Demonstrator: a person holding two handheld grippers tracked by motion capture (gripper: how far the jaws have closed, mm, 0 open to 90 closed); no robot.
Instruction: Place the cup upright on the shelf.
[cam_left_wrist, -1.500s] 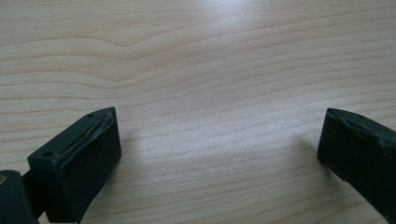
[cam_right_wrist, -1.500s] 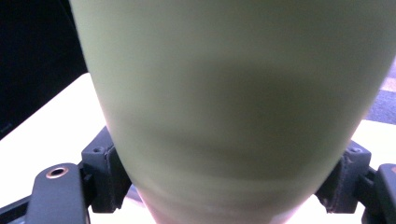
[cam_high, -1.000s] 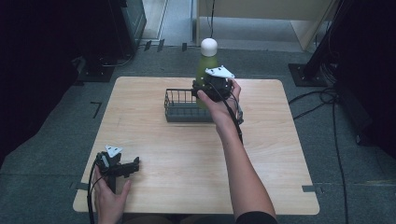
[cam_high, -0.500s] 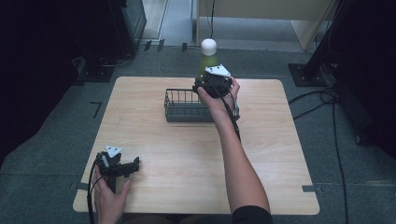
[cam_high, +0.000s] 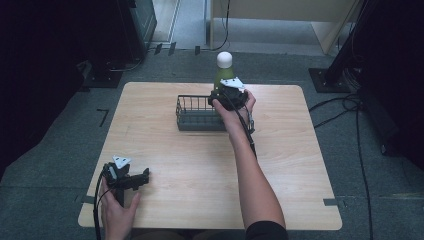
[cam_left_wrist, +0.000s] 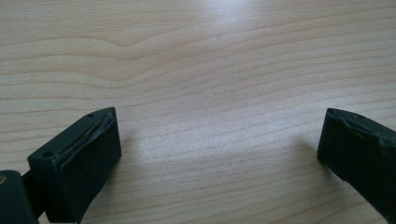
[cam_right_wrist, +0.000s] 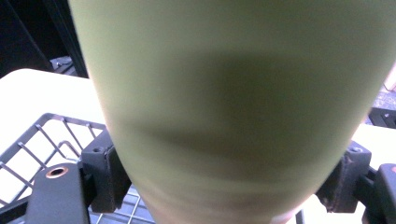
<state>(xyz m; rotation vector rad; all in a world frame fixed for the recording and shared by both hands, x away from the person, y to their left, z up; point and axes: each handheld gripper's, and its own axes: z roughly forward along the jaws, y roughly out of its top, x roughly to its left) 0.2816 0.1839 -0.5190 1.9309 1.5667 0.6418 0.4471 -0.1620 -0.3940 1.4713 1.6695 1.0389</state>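
A green bottle (cam_high: 223, 75) with a white cap stands upright above the right end of a dark wire basket (cam_high: 196, 113) at the far middle of the table. My right gripper (cam_high: 226, 96) is shut on the bottle's body. In the right gripper view the green bottle (cam_right_wrist: 233, 107) sits between the two black jaws, with the basket's wire rim (cam_right_wrist: 51, 128) below and to the left. My left gripper (cam_high: 131, 178) rests low near the table's front left corner. Its jaws stand wide apart over bare wood, and a black pad (cam_left_wrist: 88, 163) shows on each side with nothing between them.
The light wooden table (cam_high: 300, 165) has bare room across its middle and right side. Dark equipment stands beyond the far left corner, and cables trail over the grey floor to the right of the table.
The right gripper and the bottle have shifted slightly, keeping over the basket's right end. The left gripper has stayed still.
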